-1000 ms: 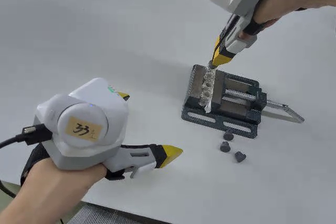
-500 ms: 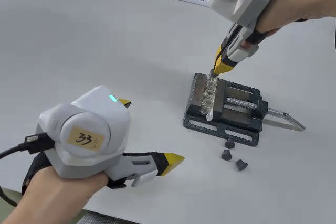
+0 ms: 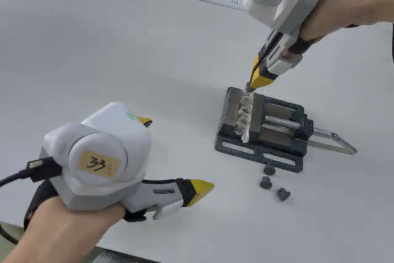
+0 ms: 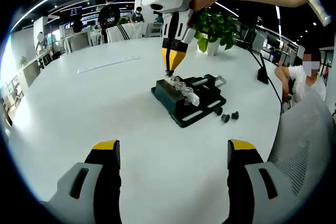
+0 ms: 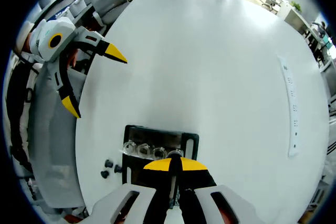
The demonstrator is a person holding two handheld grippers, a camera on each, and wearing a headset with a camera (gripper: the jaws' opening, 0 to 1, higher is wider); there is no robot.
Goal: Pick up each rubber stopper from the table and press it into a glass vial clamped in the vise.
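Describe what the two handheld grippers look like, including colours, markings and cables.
The left gripper and the right gripper both have rounded white housings and black jaws with yellow tips. The left one carries a yellow handwritten sticker and a black cable. A black glove or strap sits on that hand.

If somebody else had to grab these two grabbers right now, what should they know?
Left gripper: open, empty, hanging well away from the vise.
Right gripper: shut on a dark stopper at the mouth of the far-end vial.
Three loose stoppers lie on the table beside the vise.
Done: no vial looks plugged yet. Left: press this one in, then the other three.
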